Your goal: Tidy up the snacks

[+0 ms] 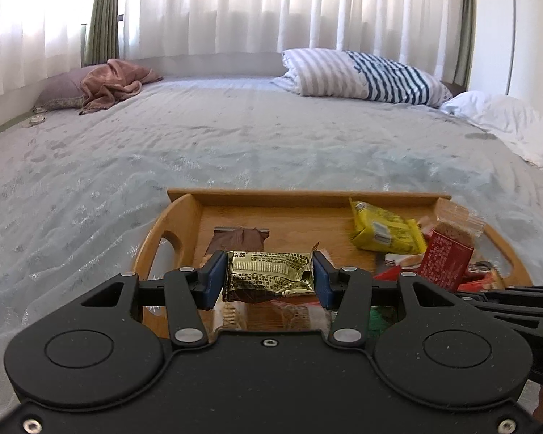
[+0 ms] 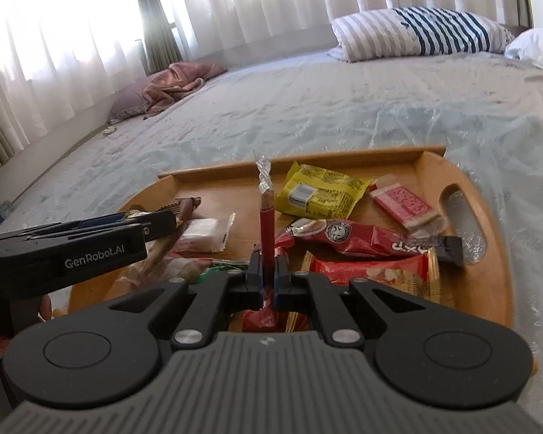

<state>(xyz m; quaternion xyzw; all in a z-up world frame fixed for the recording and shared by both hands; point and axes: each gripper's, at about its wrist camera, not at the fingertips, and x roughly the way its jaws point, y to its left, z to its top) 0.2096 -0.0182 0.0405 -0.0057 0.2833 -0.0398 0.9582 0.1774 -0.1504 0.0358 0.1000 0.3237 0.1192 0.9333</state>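
Note:
My left gripper [image 1: 268, 266] is shut on a gold foil snack packet [image 1: 269, 276], its blue pads pressing both ends, just above the near left part of a wooden tray [image 1: 184, 217]. My right gripper [image 2: 266, 266] is shut on a thin red cracker packet [image 2: 266, 224] that stands edge-on over the tray's [image 2: 496, 253] middle. The same red packet [image 1: 447, 256] shows at the right in the left wrist view. Loose in the tray lie a yellow packet [image 2: 318, 191], a brown packet [image 1: 237, 240], a white packet [image 2: 202, 235] and red packets [image 2: 362, 235].
The tray sits on a grey bedspread [image 1: 235, 137]. A striped pillow [image 1: 362, 76] and a white pillow [image 1: 506, 123] lie at the far right, and a pink blanket on a pillow [image 1: 108, 85] at the far left. Curtains hang behind the bed.

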